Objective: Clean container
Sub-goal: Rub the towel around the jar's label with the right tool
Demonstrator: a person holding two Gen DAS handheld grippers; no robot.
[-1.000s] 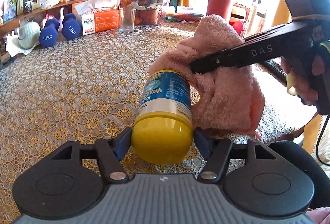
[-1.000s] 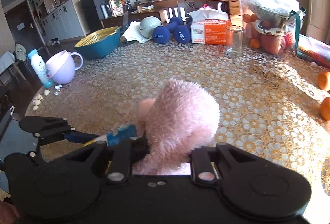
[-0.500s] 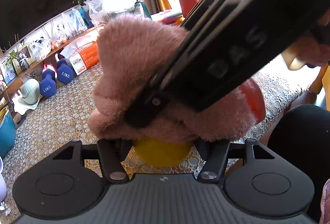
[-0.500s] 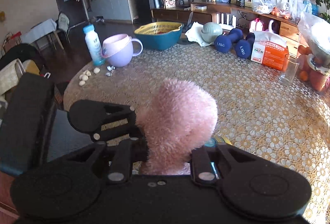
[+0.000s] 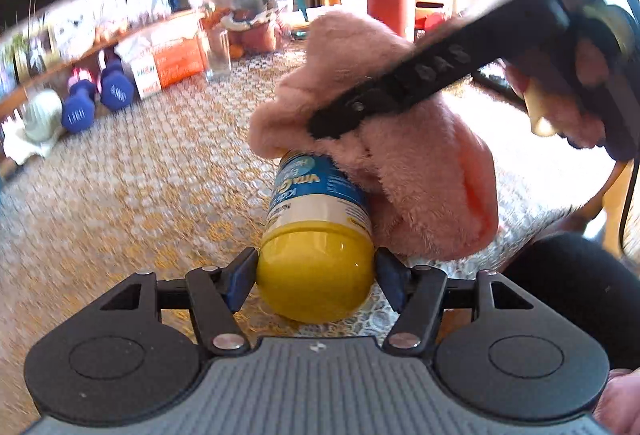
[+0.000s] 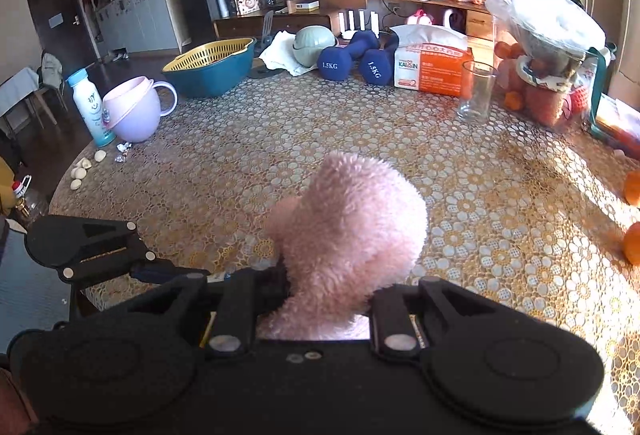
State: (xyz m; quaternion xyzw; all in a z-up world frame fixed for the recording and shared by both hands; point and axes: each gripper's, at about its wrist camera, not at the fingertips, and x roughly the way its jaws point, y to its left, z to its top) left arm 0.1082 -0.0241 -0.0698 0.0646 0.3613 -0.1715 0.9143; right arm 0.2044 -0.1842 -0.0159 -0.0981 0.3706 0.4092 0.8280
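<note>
A yellow bottle with a blue and white label point(image 5: 316, 235) lies lengthwise between the fingers of my left gripper point(image 5: 316, 271), which is shut on its yellow end. A fluffy pink cloth point(image 5: 404, 171) is pressed over the bottle's far end and right side. My right gripper point(image 5: 332, 123) reaches in from the upper right of the left wrist view and is shut on that cloth. In the right wrist view the pink cloth point(image 6: 352, 235) bulges up between the fingers of the right gripper point(image 6: 320, 299) and hides the bottle. The left gripper point(image 6: 92, 251) shows at the lower left.
The table has a gold lace cloth point(image 6: 280, 139). At the back stand a drinking glass point(image 6: 476, 91), an orange tissue box point(image 6: 432, 69), two blue dumbbells point(image 6: 352, 61), a teal basket point(image 6: 210, 67), a lilac jug point(image 6: 134, 111) and a small bottle point(image 6: 90, 107). Oranges point(image 6: 632, 215) lie at the right.
The cloth has slid back off the bottle's body toward its far end, so the label shows again. The right gripper has swung away from the left wrist camera.
</note>
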